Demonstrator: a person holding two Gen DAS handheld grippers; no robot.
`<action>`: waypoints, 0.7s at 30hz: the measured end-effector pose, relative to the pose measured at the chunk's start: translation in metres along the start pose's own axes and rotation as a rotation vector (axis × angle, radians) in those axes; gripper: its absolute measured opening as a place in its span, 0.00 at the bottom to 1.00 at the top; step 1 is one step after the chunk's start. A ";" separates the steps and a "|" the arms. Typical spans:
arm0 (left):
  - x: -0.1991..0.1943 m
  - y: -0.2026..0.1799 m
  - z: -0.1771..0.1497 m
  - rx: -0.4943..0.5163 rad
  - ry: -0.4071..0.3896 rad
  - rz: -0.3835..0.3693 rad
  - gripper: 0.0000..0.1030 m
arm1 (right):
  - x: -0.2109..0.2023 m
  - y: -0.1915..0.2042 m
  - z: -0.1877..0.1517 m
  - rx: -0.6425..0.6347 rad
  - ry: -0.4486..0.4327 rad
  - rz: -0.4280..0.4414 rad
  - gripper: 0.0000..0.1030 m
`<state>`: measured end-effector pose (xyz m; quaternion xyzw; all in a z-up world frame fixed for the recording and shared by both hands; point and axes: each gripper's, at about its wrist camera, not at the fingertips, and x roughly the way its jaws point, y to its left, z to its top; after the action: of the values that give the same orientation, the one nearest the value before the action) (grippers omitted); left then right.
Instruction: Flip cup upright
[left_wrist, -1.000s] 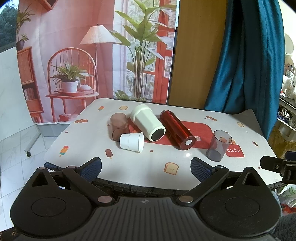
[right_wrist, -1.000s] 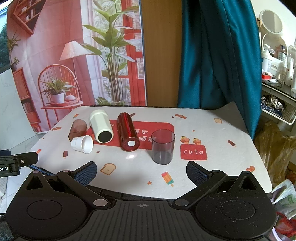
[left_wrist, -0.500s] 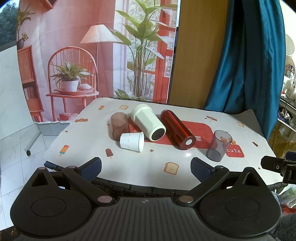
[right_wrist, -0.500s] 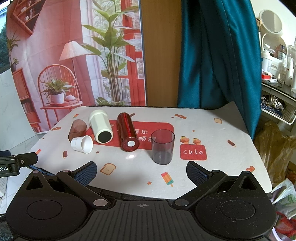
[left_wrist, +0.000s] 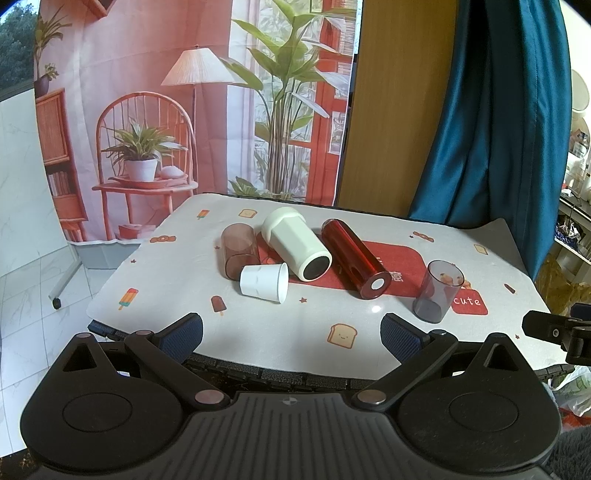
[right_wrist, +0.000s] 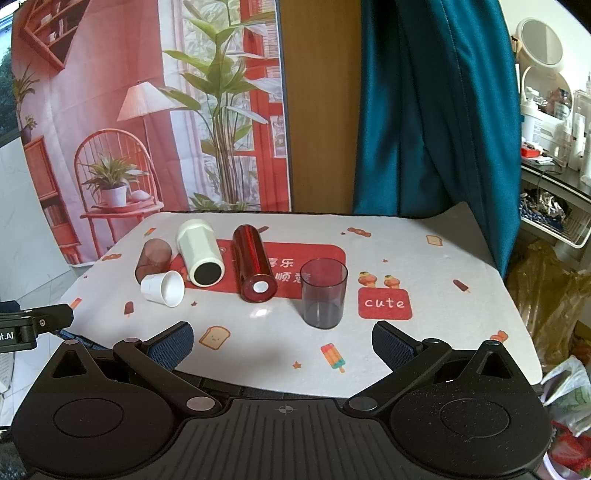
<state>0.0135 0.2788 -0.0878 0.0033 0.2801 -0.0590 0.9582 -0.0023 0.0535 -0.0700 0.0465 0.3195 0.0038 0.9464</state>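
Note:
Several cups are on the table. A smoky clear cup (right_wrist: 324, 293) (left_wrist: 438, 290) stands upright at the right. A small white cup (left_wrist: 265, 283) (right_wrist: 163, 288), a brown clear cup (left_wrist: 238, 249) (right_wrist: 153, 258), a cream tumbler (left_wrist: 297, 247) (right_wrist: 200, 252) and a red tumbler (left_wrist: 355, 263) (right_wrist: 254, 263) lie on their sides. My left gripper (left_wrist: 291, 334) is open and empty, at the table's near edge in front of the lying cups. My right gripper (right_wrist: 282, 341) is open and empty, near the front edge, just short of the upright cup.
The table carries a white printed cloth (right_wrist: 406, 266) with a red mat (right_wrist: 288, 269). A teal curtain (right_wrist: 424, 110) and a wood panel (left_wrist: 388, 110) stand behind. Shelves and bags (right_wrist: 554, 295) are off the right edge. The left gripper's side (right_wrist: 33, 321) shows at the left.

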 end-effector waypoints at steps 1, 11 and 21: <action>0.000 0.000 0.000 0.000 0.000 0.000 1.00 | 0.000 0.000 0.000 0.000 0.000 0.000 1.00; 0.000 0.001 0.000 -0.004 -0.001 0.002 1.00 | 0.000 0.000 0.000 -0.001 -0.001 0.000 1.00; 0.000 0.001 0.001 -0.011 0.001 0.003 1.00 | 0.001 -0.002 0.001 0.003 0.001 0.000 1.00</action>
<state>0.0141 0.2802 -0.0866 -0.0017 0.2811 -0.0562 0.9580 -0.0014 0.0517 -0.0701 0.0479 0.3200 0.0033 0.9462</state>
